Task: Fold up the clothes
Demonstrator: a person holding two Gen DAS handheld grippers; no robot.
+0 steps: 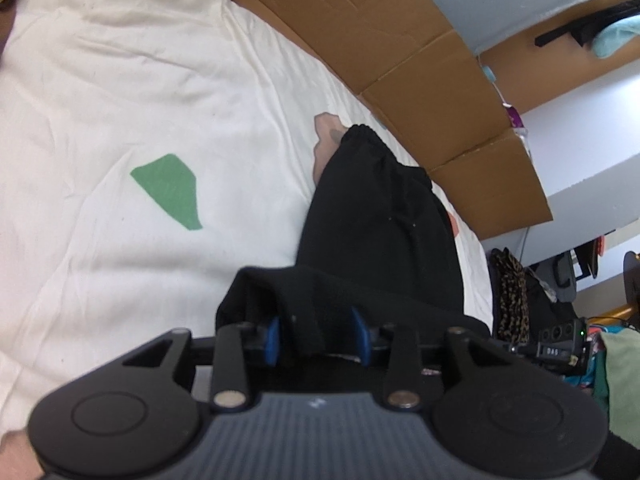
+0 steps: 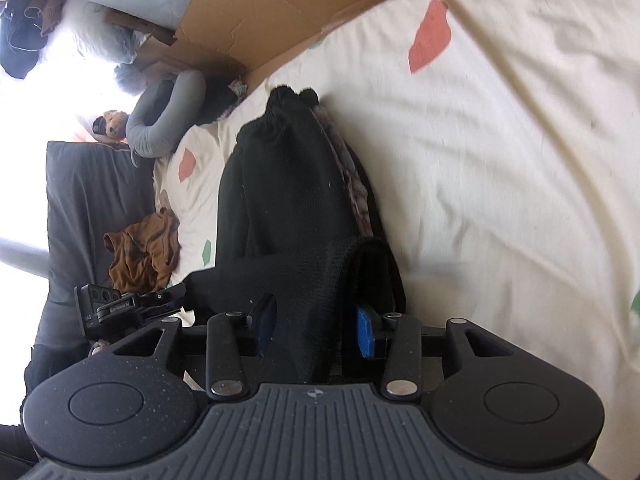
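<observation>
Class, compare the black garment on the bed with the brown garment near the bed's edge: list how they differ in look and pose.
1. The black garment is plain and dark; the brown garment is tan with dark marks.
2. The black garment lies stretched out long; the brown garment sits crumpled in a heap.
3. The black garment reaches between gripper fingers; the brown garment lies apart, untouched.
Both rest on the cream sheet.

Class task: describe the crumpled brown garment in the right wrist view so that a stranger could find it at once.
Start at the cream bedsheet with coloured patches. Follow the long black knit garment to the sheet's left edge. There lies the crumpled brown garment, beside a dark grey cushion; it alone is rust-brown and bunched.
</observation>
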